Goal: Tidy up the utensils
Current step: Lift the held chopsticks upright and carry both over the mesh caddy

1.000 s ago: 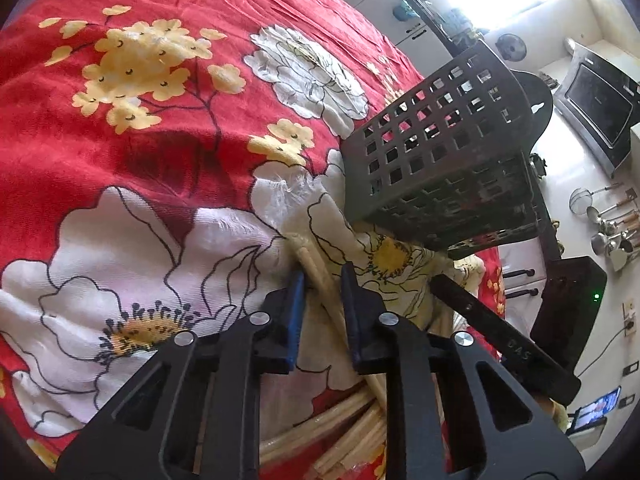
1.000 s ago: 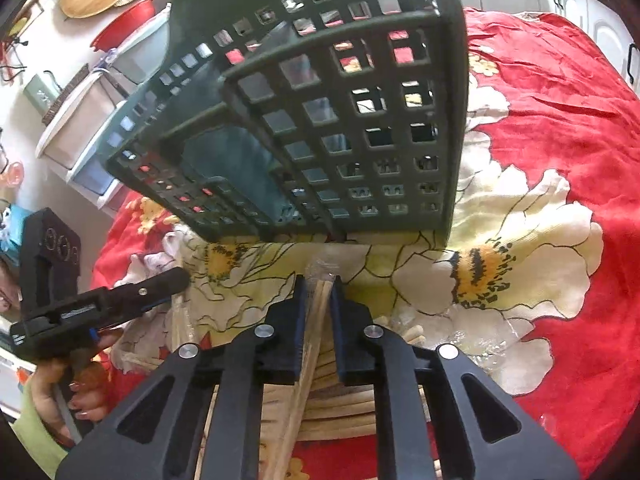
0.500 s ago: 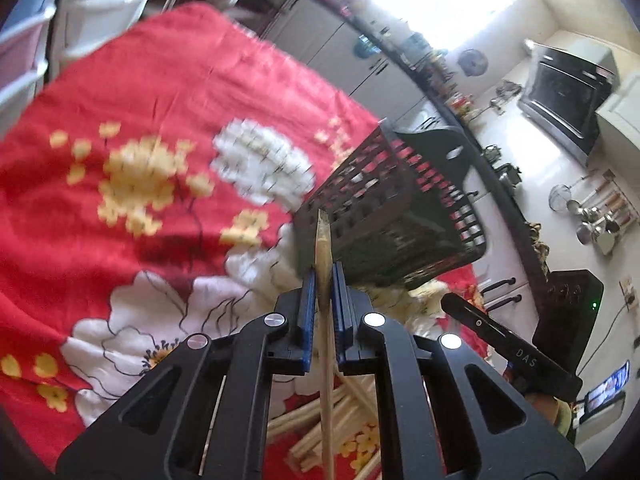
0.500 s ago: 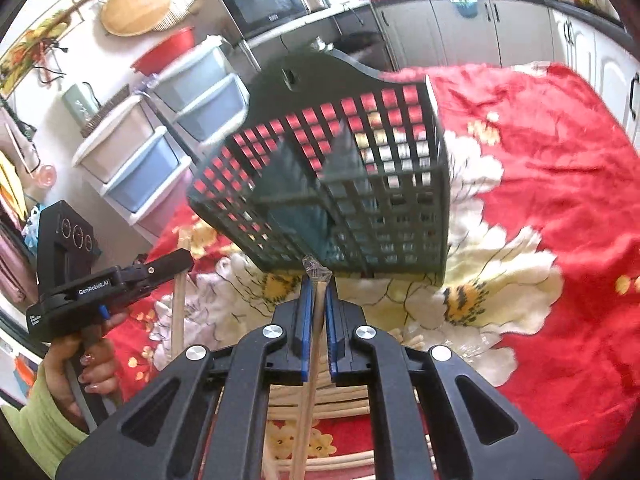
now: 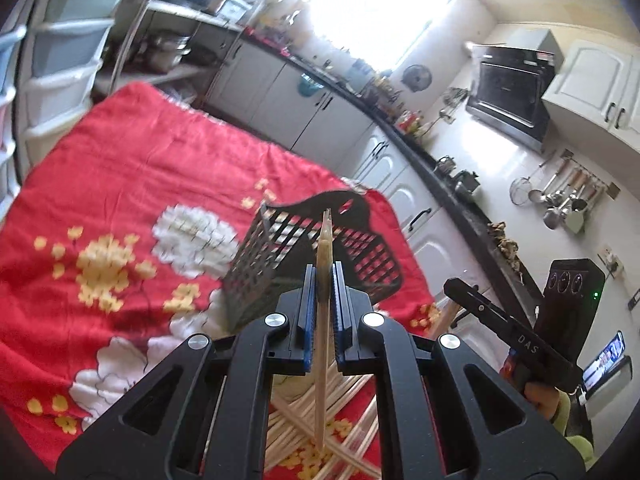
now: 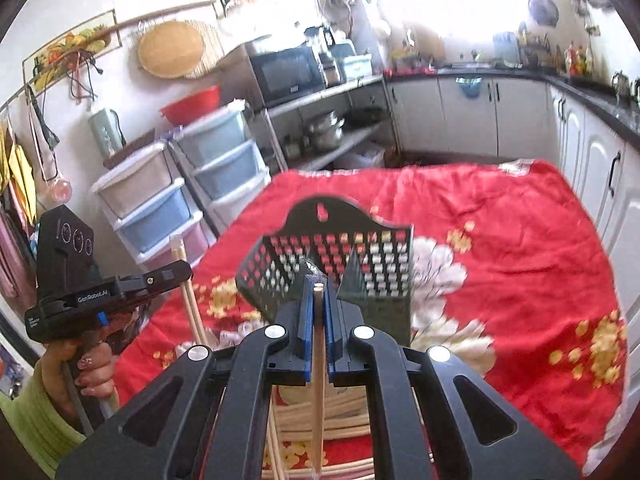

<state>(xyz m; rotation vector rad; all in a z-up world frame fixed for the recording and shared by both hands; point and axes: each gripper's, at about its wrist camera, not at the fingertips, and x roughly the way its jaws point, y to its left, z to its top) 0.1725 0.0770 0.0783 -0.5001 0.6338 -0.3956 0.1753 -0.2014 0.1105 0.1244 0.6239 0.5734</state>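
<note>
- Left gripper [image 5: 322, 280] is clenched on one pale chopstick [image 5: 323, 248], held upright, raised above the red floral cloth [image 5: 120, 168].
- Right gripper [image 6: 317, 292] likewise grips its own stick [image 6: 318, 360], also lifted.
- The black lattice basket [image 6: 340, 264] stands on the cloth at twelve o'clock, just beyond both tips.
- More sticks [image 5: 288, 412] lie piled at six o'clock, below the grippers.
- Judged step: carrying sticks to the basket. Next: bring each tip over the open top, then release.
</note>
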